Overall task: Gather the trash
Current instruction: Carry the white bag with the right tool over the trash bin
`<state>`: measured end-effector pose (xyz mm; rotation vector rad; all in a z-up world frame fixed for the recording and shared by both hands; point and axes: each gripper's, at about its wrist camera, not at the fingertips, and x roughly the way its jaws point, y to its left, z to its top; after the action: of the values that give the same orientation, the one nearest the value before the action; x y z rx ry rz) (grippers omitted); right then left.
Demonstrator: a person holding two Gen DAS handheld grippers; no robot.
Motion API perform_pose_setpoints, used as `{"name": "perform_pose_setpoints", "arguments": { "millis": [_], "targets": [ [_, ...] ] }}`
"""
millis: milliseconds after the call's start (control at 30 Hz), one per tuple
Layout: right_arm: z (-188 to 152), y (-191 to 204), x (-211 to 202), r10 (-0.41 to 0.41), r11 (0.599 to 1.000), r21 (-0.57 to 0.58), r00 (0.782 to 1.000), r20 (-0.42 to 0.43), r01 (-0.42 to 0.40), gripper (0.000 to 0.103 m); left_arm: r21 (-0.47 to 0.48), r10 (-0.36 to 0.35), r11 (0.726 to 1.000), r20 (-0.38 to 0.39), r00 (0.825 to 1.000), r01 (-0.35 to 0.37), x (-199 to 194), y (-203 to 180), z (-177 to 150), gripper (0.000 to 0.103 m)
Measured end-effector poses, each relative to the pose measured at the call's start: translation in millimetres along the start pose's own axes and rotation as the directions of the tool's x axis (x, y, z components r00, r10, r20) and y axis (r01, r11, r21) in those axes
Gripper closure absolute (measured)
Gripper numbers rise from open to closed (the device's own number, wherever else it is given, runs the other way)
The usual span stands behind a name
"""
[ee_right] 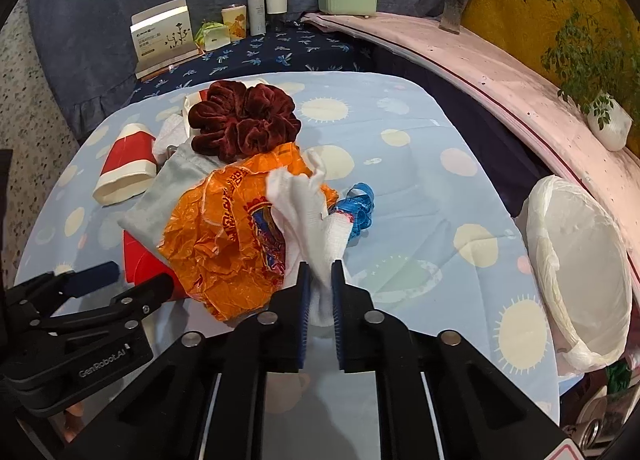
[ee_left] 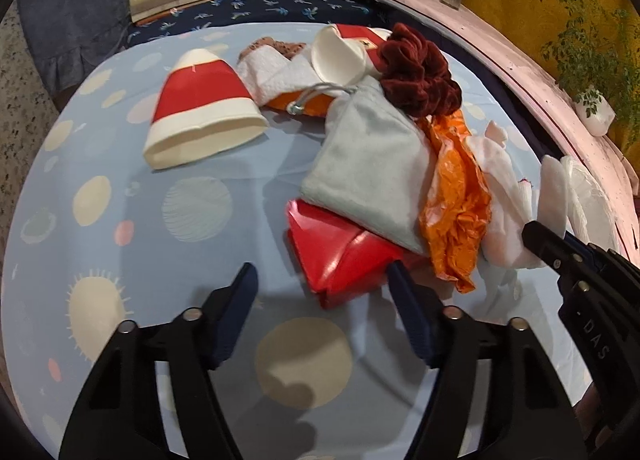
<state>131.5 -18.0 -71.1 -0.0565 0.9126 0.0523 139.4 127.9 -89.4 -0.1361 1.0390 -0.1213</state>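
While the right gripper sits at the lower middle of the right wrist view, its jaws are pinched tight on a crumpled white tissue that rises from between the pads toward the centre of the frame. That tissue lies against an orange plastic wrapper just to its left, and a small blue wrapper sits touching its right side. Behind them, a dark red velvet scrunchie rests on a grey drawstring pouch. A flattened red-and-white paper cup lies at the left, apart from the pile.

At the right edge of that view a bin lined with a white bag stands beside the table, which is covered in a light blue cloth with sun and planet prints.

From the left wrist view, the left gripper at the lower middle has its jaws partly open, straddling the near edge of a folded red paper piece; the right-hand pad is at the paper's edge, the left-hand pad stands clear of it. A second paper cup lies on its side at the top centre.
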Motion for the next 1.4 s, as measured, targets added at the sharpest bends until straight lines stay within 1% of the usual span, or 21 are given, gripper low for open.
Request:
{"name": "perform_pose_setpoints", "arguments": {
  "millis": [33, 100, 133, 167, 200, 300, 533, 667, 867, 933, 1067, 1200, 1300, 1400],
  "targets": [
    [0, -1, -2, -0.001, 1.0, 0.002, 1.0, 0.002, 0.001, 0.098, 0.006, -0.011, 1.0, -0.005, 1.0, 0.011, 0, -2, -1, 0.053],
    [1, -5, -6, -0.003, 1.0, 0.006, 1.0, 0.01, 0.003, 0.098, 0.017, -0.029, 0.999, -0.018, 0.999, 0.029, 1, -5, -3, 0.077],
    [2, -6, -9, -0.005, 1.0, 0.008, 1.0, 0.015, 0.005, 0.098, 0.017, -0.033, 0.999, -0.021, 0.999, 0.033, 1, -6, -3, 0.081],
    [3, -7, -12, -0.007, 1.0, 0.01, 1.0, 0.021, 0.007, 0.098, 0.016, -0.047, 0.999, -0.022, 0.999, 0.047, 0, -7, -4, 0.089],
    [3, -9, -16, -0.009, 1.0, 0.011, 1.0, 0.029, 0.009, 0.098, 0.017, -0.058, 0.998, -0.024, 0.998, 0.059, -1, -8, -5, 0.1],
    [4, -13, -29, -0.011, 1.0, 0.022, 0.999, 0.051, 0.01, 0.099, 0.027, -0.062, 0.998, -0.009, 0.998, 0.062, -8, -10, -7, 0.101],
    [9, -24, -64, -0.027, 0.999, 0.041, 0.992, 0.127, 0.022, 0.099, 0.046, -0.08, 0.996, 0.061, 0.995, 0.077, -45, -19, -10, 0.102],
    [14, -34, -85, -0.038, 0.998, 0.064, 0.984, 0.176, 0.027, 0.099, 0.056, -0.105, 0.993, 0.103, 0.989, 0.099, -70, -28, -7, 0.103],
    [13, -57, -105, -0.055, 0.994, 0.101, 0.976, 0.212, 0.034, 0.1, 0.091, -0.143, 0.987, 0.156, 0.977, 0.13, -102, -47, -5, 0.103],
    [12, -65, -110, -0.06, 0.992, 0.118, 0.973, 0.222, 0.034, 0.1, 0.106, -0.158, 0.984, 0.165, 0.974, 0.142, -110, -53, -4, 0.103],
    [10, -81, -121, -0.082, 0.987, 0.151, 0.967, 0.241, 0.046, 0.1, 0.121, -0.207, 0.975, 0.172, 0.963, 0.188, -122, -64, -2, 0.103],
    [7, -99, -126, -0.112, 0.98, 0.19, 0.962, 0.251, 0.064, 0.1, 0.142, -0.218, 0.971, 0.178, 0.96, 0.194, -128, -75, 1, 0.103],
    [4, -115, -129, -0.135, 0.972, 0.221, 0.958, 0.254, 0.079, 0.1, 0.156, -0.246, 0.963, 0.167, 0.955, 0.221, -129, -85, 2, 0.103],
    [1, -134, -131, -0.161, 0.963, 0.251, 0.954, 0.253, 0.096, 0.1, 0.191, -0.26, 0.955, 0.167, 0.951, 0.227, -131, -104, 5, 0.103]
  ]
}}
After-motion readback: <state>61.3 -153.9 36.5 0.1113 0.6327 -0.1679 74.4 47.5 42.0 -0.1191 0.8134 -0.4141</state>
